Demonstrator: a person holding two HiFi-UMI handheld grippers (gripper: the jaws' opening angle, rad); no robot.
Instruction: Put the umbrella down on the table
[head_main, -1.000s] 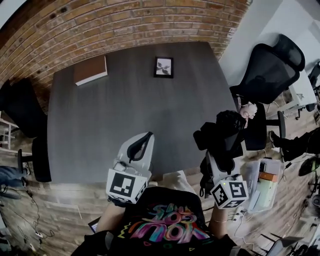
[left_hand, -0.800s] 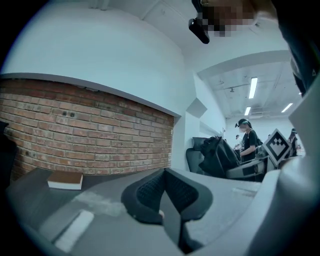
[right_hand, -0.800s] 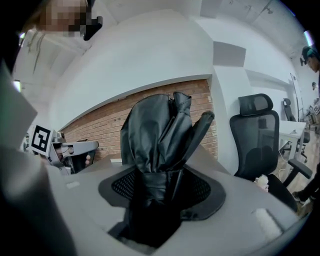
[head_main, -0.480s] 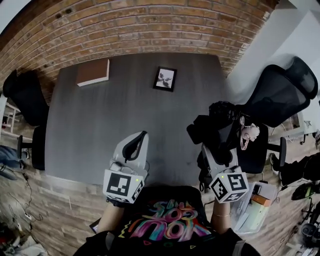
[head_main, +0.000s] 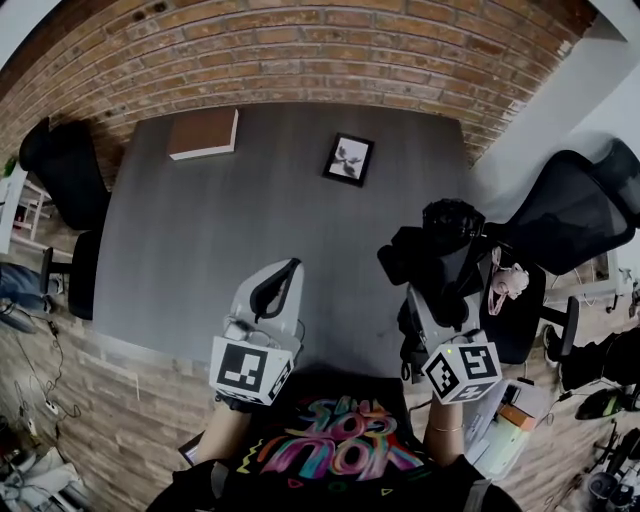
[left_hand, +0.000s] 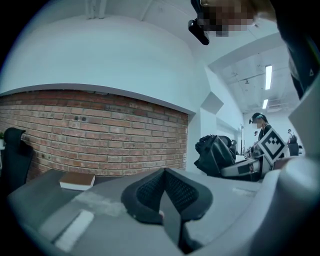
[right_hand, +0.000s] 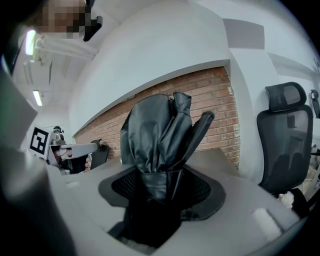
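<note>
Your right gripper (head_main: 441, 305) has its jaws clamped on the folded black umbrella (right_hand: 157, 132), and its bunched fabric sticks up and out past the pads. From the head view, the umbrella hangs at the right edge of the dark table (head_main: 200, 240), and I can't tell if it's touching. Your left gripper (left_hand: 164, 194) is over the near edge with its jaws together on nothing. A book (head_main: 203, 133) and a framed picture (head_main: 349, 159) sit at the far side.

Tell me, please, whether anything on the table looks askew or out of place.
Only the small picture frame stands out: it sits skewed to the table's edges. The umbrella is in the right gripper, not yet on the table.
</note>
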